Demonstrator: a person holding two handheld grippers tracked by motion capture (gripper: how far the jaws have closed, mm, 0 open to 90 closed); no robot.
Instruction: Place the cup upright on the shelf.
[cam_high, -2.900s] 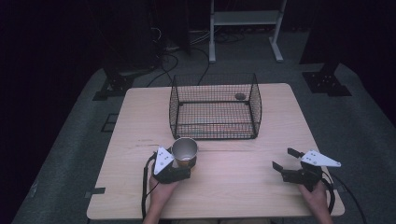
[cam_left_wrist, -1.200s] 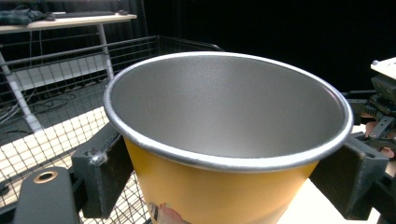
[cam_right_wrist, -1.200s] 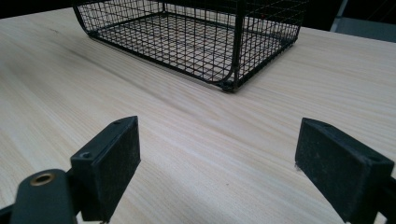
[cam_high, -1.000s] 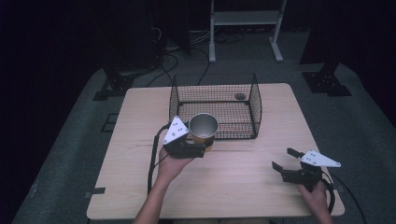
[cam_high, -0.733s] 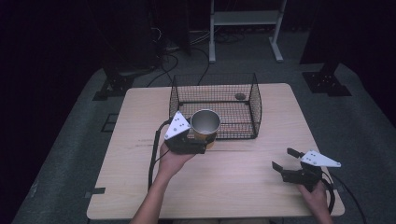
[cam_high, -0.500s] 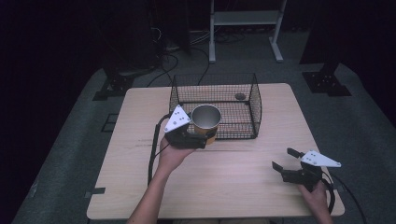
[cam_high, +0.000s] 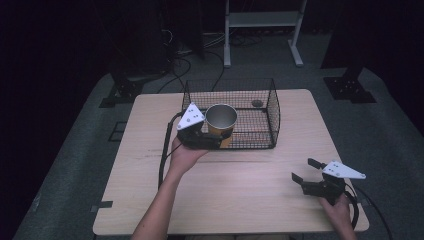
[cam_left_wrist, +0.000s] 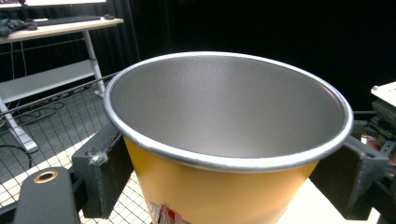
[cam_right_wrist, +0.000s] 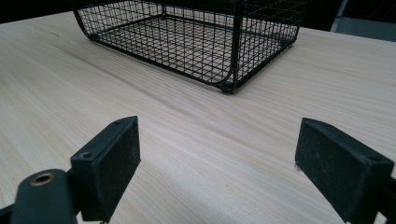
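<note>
Surface: pale wood table (cam_high: 240, 185), bare apart from a black wire basket (cam_high: 270, 107) at its far middle
Room: dark, grey floor, cables and a white stand leg frame behind the table
Cup: yellow paper cup (cam_high: 221, 120), silver inside, upright, held above the basket's near left corner
Left gripper (cam_high: 212, 140): jaws clamped on the cup's sides
Right gripper (cam_high: 306, 171): jaws wide, nothing between, low over the table's near right
Change: cup was earlier nearer the person, over bare table; right gripper unmoved

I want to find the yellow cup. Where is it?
In the high view the yellow cup sits upright in the left gripper, held at the front left edge of the wire basket, left of the table's middle.
</note>
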